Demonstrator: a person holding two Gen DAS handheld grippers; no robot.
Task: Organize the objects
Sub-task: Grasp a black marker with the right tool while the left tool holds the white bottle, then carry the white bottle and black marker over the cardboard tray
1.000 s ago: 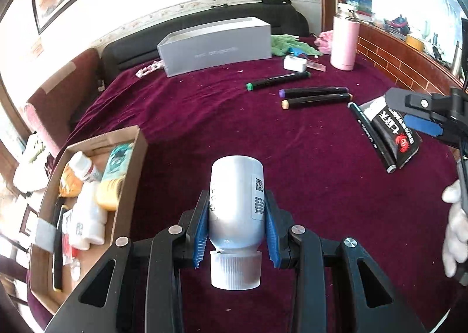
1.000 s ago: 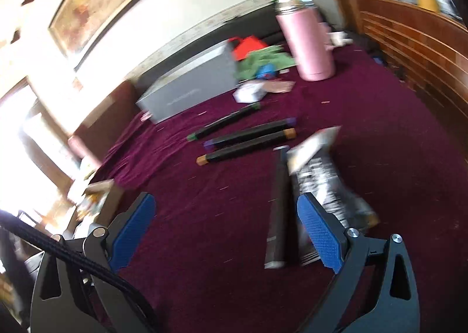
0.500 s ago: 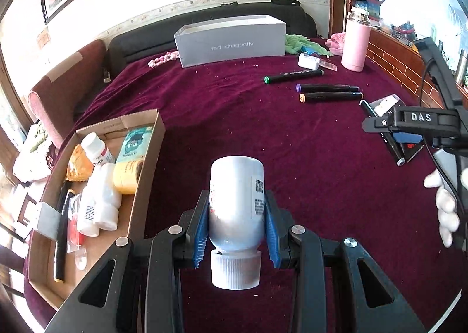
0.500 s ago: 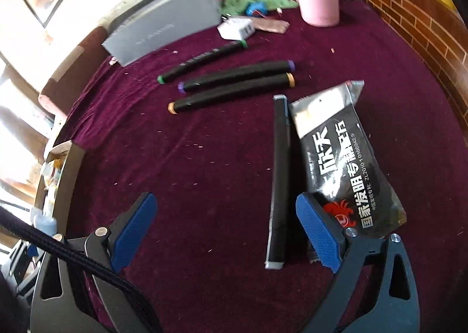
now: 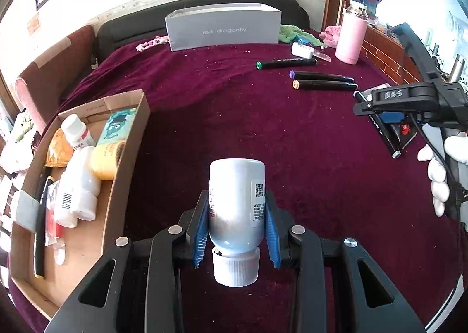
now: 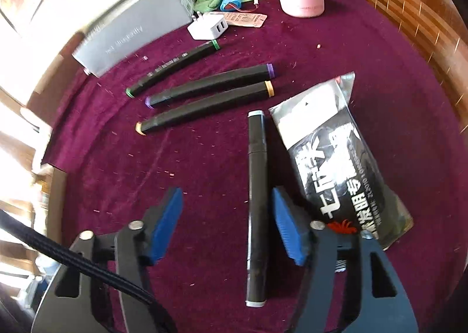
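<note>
My left gripper [image 5: 235, 201] is shut on a white bottle [image 5: 237, 186], its ribbed cap toward the camera, held above the maroon cloth just right of the cardboard tray [image 5: 128, 151]. My right gripper [image 6: 226, 195] points down over a black marker with grey caps [image 6: 257, 186]. Its jaws are closing, and the marker lies between them close to the right pad [image 6: 288, 227], with the left pad still apart from it. In the left wrist view the right gripper [image 5: 392, 112] hovers at the right over that marker [image 5: 386, 137], held by a white-gloved hand [image 5: 438, 181].
A black snack packet [image 6: 336, 163] lies right beside the marker. Three more markers [image 6: 204, 87] lie farther back, then a white charger [image 6: 207, 27], a grey box [image 5: 222, 30] and a pink flask [image 5: 351, 37]. The tray holds several bottles and tubes.
My right gripper tipped down and dropped over the grey-capped marker, and its jaws narrowed around it. My left gripper kept its hold on the bottle and drifted slightly toward the tray.
</note>
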